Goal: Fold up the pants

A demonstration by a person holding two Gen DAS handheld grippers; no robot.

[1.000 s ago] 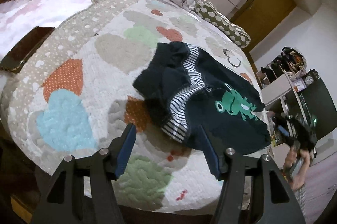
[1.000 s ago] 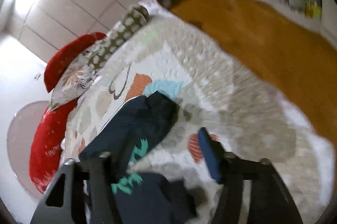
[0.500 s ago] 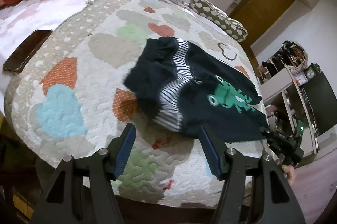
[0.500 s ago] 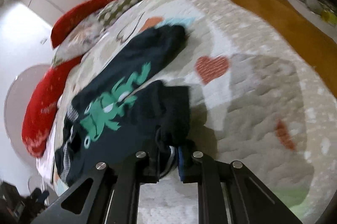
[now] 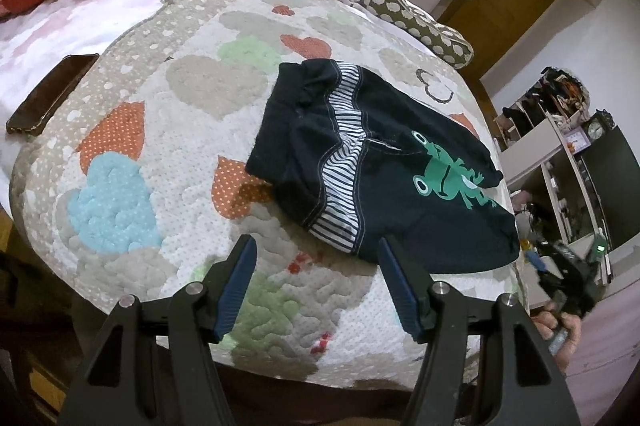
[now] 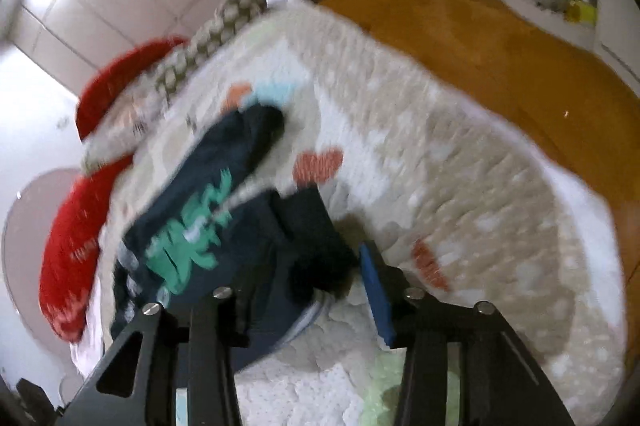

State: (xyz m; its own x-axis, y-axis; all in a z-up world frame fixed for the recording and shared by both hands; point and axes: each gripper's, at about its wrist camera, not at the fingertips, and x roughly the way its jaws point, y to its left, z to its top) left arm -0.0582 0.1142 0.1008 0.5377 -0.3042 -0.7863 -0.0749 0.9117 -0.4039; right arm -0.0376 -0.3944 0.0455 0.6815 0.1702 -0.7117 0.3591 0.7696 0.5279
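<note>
- Left gripper (image 5: 316, 282), jaws spread and empty, hovers just short of the pants (image 5: 372, 161), near their striped waistband (image 5: 340, 161).
- Right gripper (image 6: 304, 290), jaws apart, holds nothing at the leg end.
- Pants lie crumpled on the quilt (image 5: 160, 129); flatten them first, then grip the edges squarely.

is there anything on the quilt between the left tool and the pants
Nothing visible. The left tool is open, with only bare quilt between its fingers and the near striped waistband edge of the pants. The phone lies far off to the side.
</note>
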